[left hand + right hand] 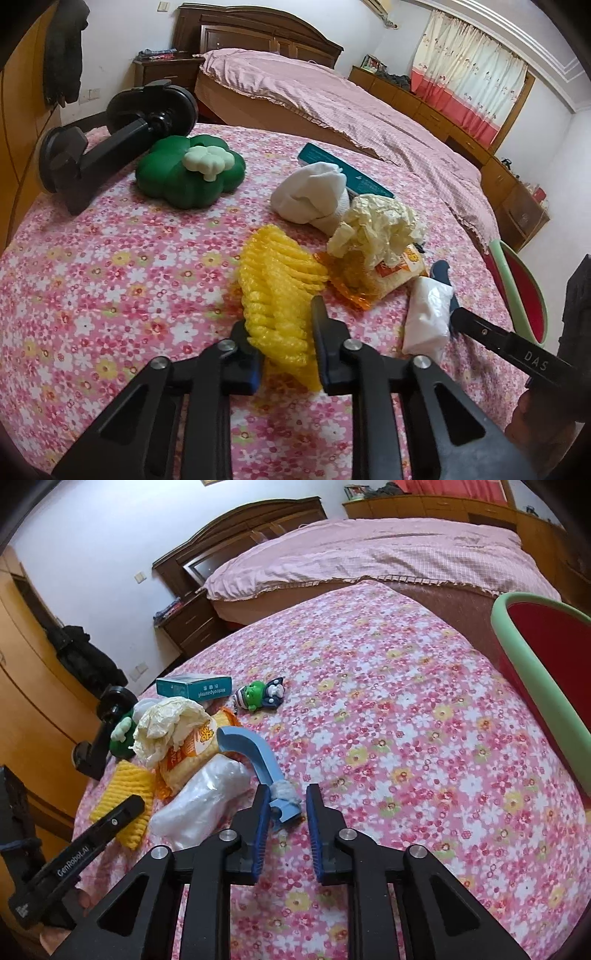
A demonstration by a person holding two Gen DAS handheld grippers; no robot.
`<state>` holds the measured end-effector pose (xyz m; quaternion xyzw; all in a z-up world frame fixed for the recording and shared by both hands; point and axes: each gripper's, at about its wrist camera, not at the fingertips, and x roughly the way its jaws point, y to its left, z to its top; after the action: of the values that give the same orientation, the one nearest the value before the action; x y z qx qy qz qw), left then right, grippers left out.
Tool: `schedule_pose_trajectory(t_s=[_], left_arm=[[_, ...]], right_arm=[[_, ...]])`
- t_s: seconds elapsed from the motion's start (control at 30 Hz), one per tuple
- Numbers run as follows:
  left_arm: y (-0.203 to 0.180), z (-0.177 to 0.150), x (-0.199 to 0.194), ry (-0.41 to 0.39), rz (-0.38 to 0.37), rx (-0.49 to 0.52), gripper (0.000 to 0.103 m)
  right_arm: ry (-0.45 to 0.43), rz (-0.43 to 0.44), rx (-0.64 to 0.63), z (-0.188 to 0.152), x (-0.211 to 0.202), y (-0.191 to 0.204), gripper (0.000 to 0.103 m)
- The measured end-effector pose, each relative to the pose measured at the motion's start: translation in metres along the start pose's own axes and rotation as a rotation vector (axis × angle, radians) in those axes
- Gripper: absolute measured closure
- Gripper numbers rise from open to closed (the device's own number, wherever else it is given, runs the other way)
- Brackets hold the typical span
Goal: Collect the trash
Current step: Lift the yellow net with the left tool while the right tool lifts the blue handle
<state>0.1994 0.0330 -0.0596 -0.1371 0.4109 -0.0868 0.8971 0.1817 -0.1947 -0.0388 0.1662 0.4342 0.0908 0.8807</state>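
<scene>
Left gripper (282, 345) clamps the yellow foam net (277, 291), its length running away; right gripper (286, 821), stamped "DAS", spreads around the blue scraper (255, 764).

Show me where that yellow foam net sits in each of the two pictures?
Left wrist view: the yellow foam net lies low in the centre, between the left gripper's fingers.
Right wrist view: it lies at lower left, partly behind the other gripper's finger.
Shared landmark: the orange snack packet beside it.

Bare floral cloth (406, 738) right of the blue scoop (255, 760); trash pile (184, 746) crowds left.
</scene>
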Motion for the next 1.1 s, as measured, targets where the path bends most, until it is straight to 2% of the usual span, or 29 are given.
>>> schedule_pose_trajectory(t_s=[0.27,0.7,1.1], left_arm=[[-0.008,-0.003,-0.003,-0.014,-0.026,0.011,0.091],[-0.038,-0.012,-0.043,-0.087,-0.084,0.05,0.092],[-0.093,-0.012,-0.063,-0.088,-0.165,0.129,0.092]], right_arm=[[-0.041,-0.013,0.029,-0.004,-0.017,-0.006,0.087],[-0.127,-0.028,0.124,-0.016,-0.073,-0.035,0.087],[-0.2,-0.035,0.194,-0.028,-0.113,-0.068,0.087]])
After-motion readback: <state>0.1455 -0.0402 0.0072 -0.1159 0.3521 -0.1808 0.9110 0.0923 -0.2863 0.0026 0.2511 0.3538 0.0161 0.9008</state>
